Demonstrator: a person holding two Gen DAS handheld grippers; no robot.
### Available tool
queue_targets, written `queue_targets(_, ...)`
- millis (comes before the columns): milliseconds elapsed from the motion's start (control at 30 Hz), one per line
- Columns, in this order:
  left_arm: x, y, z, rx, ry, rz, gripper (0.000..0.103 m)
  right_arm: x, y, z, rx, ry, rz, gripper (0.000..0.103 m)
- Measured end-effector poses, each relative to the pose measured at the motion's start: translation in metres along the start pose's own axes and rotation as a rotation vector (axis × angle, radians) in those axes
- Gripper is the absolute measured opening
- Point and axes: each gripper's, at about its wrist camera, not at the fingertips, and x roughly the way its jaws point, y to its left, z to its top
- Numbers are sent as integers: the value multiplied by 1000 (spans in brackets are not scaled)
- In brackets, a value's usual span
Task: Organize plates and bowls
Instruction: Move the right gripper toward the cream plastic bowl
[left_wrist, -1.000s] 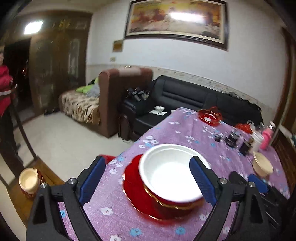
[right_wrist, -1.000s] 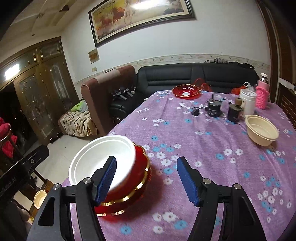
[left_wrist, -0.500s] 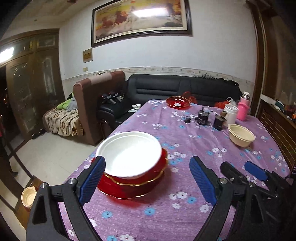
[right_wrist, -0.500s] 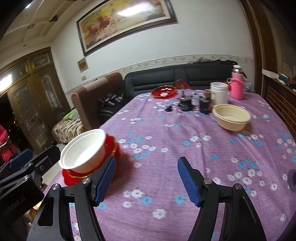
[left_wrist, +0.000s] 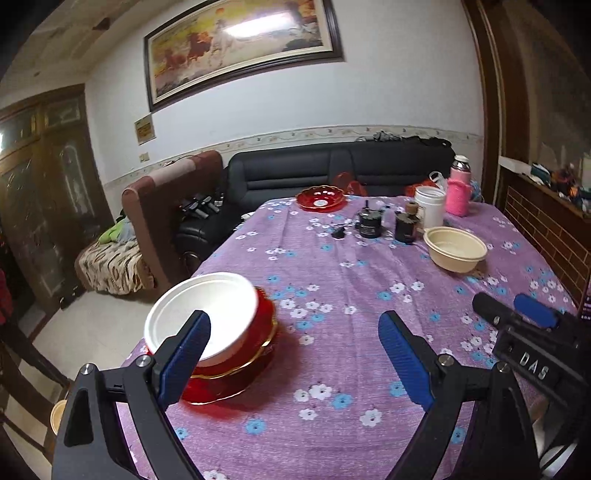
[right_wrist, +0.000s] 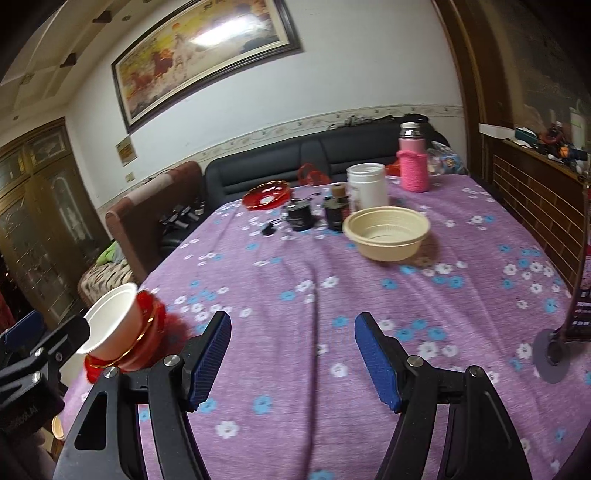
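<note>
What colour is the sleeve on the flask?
Pink knitted sleeve; right wrist view shows it best.

— What lies ahead of the right tongs (right_wrist: 292, 356)?
— Bare purple flowered cloth on the desk (right_wrist: 332, 280); the blue pads stand apart with nothing between them.
— And the dishes?
— A white bowl (right_wrist: 107, 317) nested in red bowls (right_wrist: 147, 332) at the near left edge, a cream bowl (right_wrist: 386, 232) farther back, a red plate (right_wrist: 266, 195) beyond it.
— Anything else?
— The left tongs (right_wrist: 22, 332) at the left edge.
</note>
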Motion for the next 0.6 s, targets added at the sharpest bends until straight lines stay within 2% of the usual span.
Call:
queue_targets(300, 27, -40, 8, 62, 36, -40, 92, 8, -46, 20, 33, -7, -85, 74)
queue_targets(600, 71, -57, 11, 58, 132, -97, 92, 48, -99, 57, 112, 31, -191, 74)
